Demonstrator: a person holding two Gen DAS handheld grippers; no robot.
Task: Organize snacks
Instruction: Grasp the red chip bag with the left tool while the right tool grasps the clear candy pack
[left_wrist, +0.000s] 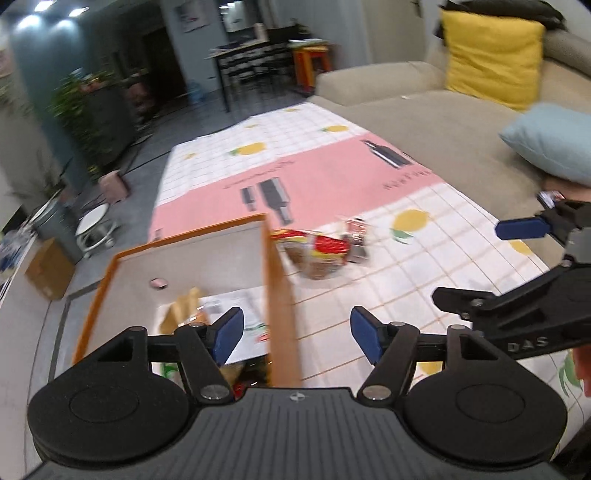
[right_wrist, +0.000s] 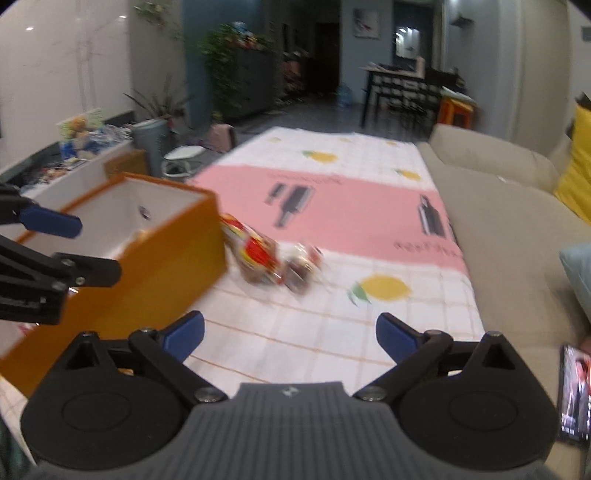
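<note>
Left wrist view looks down over the left gripper (left_wrist: 297, 334), whose blue pads are spread wide with nothing between them. It hangs over the right wall of an orange box (left_wrist: 282, 295) with a white inside. Several snack packets (left_wrist: 207, 317) lie on the box floor, partly hidden by the left finger; their print is too blurred to read. Just past the box's far right corner, a red-and-yellow snack bag (left_wrist: 317, 251) lies on the tablecloth (left_wrist: 332, 177), with a smaller packet (left_wrist: 356, 238) touching its right side. The right gripper (left_wrist: 480, 258) enters from the right edge, above the cloth.

From the right wrist view, the right gripper (right_wrist: 290, 332) is also wide open and holds nothing, poised over the checked part of the tablecloth (right_wrist: 351, 206). The box (right_wrist: 147, 266) stands to its left, and the snack bag (right_wrist: 255, 254) lies against the box's near right corner, with the smaller packet (right_wrist: 303, 266) just beside it. Both are blurred. The left gripper (right_wrist: 66, 243) shows at the left edge, over the box, its fingers apart. A beige sofa (right_wrist: 509, 229) runs along the right side of the cloth, and a phone (right_wrist: 574, 391) with a lit screen lies at the lower right.
</note>
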